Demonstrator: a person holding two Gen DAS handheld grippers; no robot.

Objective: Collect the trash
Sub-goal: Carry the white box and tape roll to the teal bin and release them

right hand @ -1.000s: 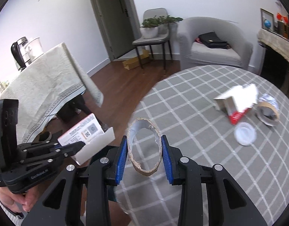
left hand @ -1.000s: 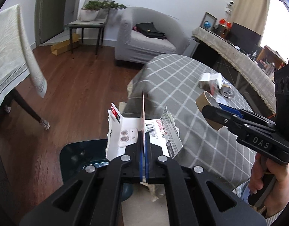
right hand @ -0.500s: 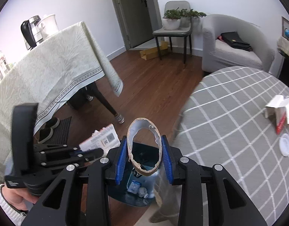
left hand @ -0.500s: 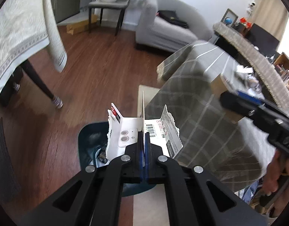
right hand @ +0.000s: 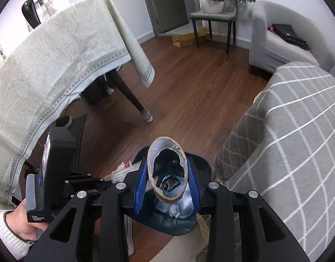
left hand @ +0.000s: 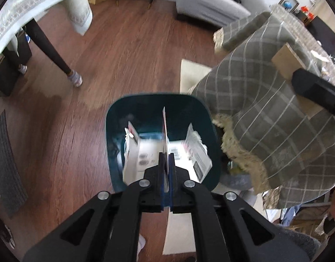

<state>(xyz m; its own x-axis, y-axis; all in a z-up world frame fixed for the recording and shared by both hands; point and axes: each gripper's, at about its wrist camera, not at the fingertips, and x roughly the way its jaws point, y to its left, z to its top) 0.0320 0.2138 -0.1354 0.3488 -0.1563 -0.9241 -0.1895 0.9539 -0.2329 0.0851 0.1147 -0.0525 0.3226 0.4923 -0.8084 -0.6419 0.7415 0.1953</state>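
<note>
Left gripper (left hand: 165, 170), jaws opening slightly, torn white carton (left hand: 167, 150) between pads, centre frame, directly over dark teal bin (left hand: 115, 118) on wood floor. Right gripper (right hand: 166, 183) clamps cardboard tape core (right hand: 167, 174), lower centre, above same bin (right hand: 202, 166) beside checked tablecloth (right hand: 287, 131).

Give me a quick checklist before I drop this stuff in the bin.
1. Left hand-held gripper over the bin: ok.
2. Torn box between its pads: ok; jaws are opening.
3. Right hand-held gripper clamps the tape core: ok.
4. Core above the bin opening: ok.
5. Room in the bin: ok, little trash at the bottom.
6. Tablecloth clear of the bin rim: cannot tell.
</note>
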